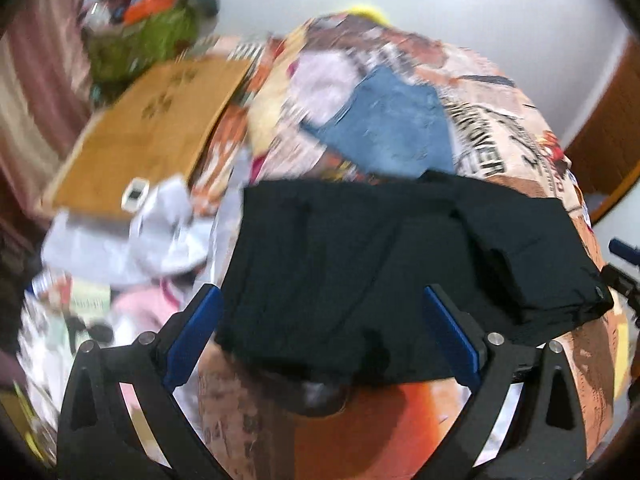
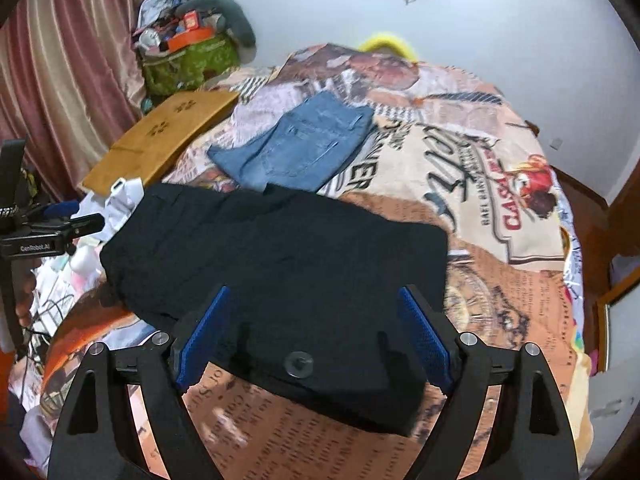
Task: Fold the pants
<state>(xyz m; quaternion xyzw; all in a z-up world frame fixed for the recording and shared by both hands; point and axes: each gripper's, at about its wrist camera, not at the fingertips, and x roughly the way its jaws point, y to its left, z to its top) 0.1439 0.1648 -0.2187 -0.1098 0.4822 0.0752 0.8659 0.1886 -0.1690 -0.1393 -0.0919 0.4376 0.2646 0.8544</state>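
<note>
Pants (image 2: 276,256) on bedspread (image 2: 500,280), jeans (image 2: 296,148) behind, board (image 2: 164,140) seemingly far left

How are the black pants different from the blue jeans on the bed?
The black pants are dark and plain; the blue jeans are light, faded denim with visible stitching. The black pants lie nearest, between both open grippers; the jeans lie farther back, away from them. The black pants look bigger, partly from being closer. Both lie folded on the patterned bedspread.

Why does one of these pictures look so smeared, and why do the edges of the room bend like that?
Left wrist view: motion blur smears the printed bedspread, the folded jeans and the wooden board; the black pants show little detail. Right wrist view: much sharper, the pants' button and the jeans read clearly. Both: fisheye lenses curve the bed and darken the corners.
</note>
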